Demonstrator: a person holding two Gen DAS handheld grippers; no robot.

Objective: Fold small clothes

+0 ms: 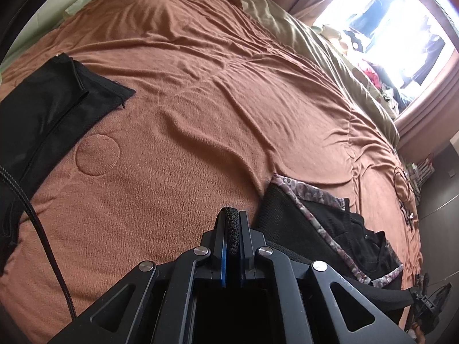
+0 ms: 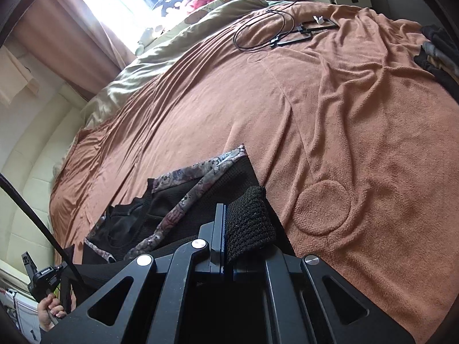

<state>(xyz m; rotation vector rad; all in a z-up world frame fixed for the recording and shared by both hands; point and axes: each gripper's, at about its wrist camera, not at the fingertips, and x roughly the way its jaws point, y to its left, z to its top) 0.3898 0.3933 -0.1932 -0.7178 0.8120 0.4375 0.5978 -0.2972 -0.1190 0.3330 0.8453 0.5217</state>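
Note:
A black mesh garment with floral patterned trim [image 1: 330, 220] lies on the brown blanket [image 1: 200, 100]; it also shows in the right wrist view [image 2: 183, 197]. My left gripper [image 1: 233, 229] is shut on a black knitted edge of this garment at its left side. My right gripper [image 2: 229, 229] is shut on a fold of the same black mesh [image 2: 249, 218], which drapes over the right finger. The other hand-held gripper [image 2: 46, 281] appears at the lower left of the right wrist view.
A black zippered garment [image 1: 51, 109] lies flat at the left of the bed. Cables and a black frame [image 2: 289, 31] lie at the far side. A dark clothes pile [image 2: 439, 54] sits at the right edge. Olive duvet [image 1: 315, 46] and window behind.

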